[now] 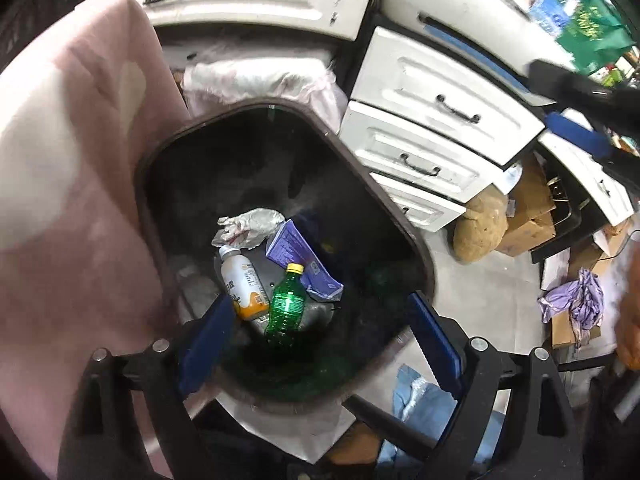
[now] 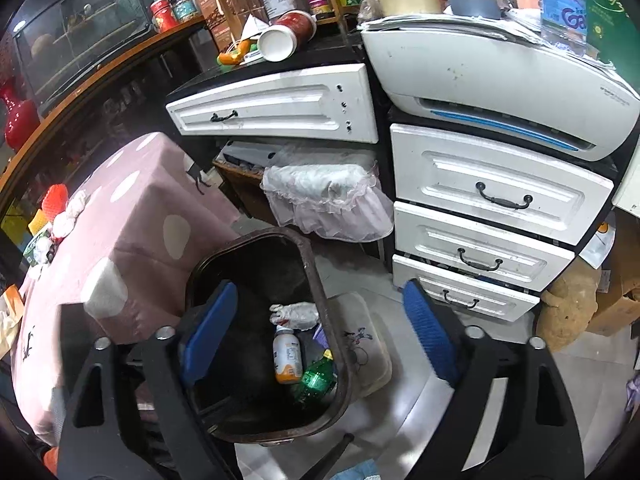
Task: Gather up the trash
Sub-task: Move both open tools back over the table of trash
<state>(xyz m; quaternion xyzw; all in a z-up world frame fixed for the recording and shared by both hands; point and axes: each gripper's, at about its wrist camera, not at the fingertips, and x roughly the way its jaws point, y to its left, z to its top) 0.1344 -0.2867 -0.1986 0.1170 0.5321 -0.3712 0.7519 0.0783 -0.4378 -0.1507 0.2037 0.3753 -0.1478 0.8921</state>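
Note:
A dark bin with a brown rim stands on the floor under both grippers. In it lie a green bottle with a yellow cap, a white and orange bottle, a crumpled silvery wrapper and a purple carton. My left gripper hangs open over the bin mouth, its blue pads clear of the green bottle below. My right gripper is open and empty above the bin's right rim.
White drawers stand right of the bin, a pink cloth-covered table to its left. A tan sack, cardboard boxes and a purple cloth crowd the floor at right. A pale box touches the bin.

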